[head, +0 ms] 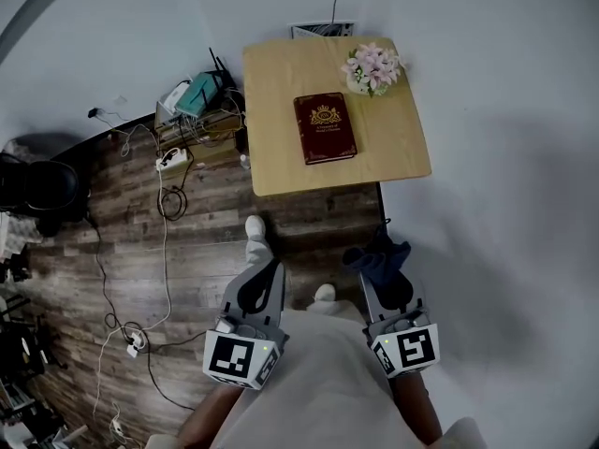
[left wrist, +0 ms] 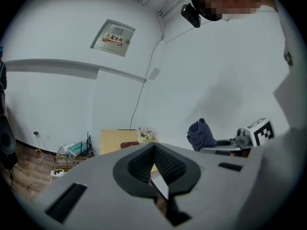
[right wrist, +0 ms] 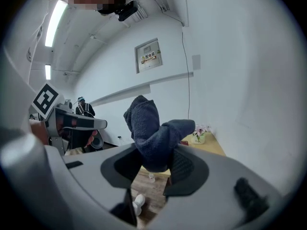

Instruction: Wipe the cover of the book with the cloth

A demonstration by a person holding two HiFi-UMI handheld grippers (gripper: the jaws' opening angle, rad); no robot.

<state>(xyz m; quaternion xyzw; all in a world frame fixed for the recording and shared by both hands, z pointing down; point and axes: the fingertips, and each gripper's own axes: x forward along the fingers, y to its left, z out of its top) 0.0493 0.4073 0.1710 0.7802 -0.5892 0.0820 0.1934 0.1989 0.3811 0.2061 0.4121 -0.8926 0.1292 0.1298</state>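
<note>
A dark red book (head: 325,127) with a gold emblem lies flat on the small wooden table (head: 393,148), also seen far off in the left gripper view as the book (left wrist: 129,145). Both grippers hang well short of the table, near the person's body. My right gripper (head: 382,274) is shut on a bunched dark blue cloth (head: 377,255); the cloth (right wrist: 152,135) sticks up out of the jaws. My left gripper (head: 268,269) is shut with nothing in it, its pads (left wrist: 165,163) meeting at the tip. The cloth (left wrist: 201,134) also shows to its right.
A pot of pink flowers (head: 372,68) stands at the table's far right corner. Cables, a power strip (head: 172,160) and boxes (head: 195,96) litter the wood floor left of the table. A black chair (head: 33,185) is at the far left. White shoes (head: 255,228) show below.
</note>
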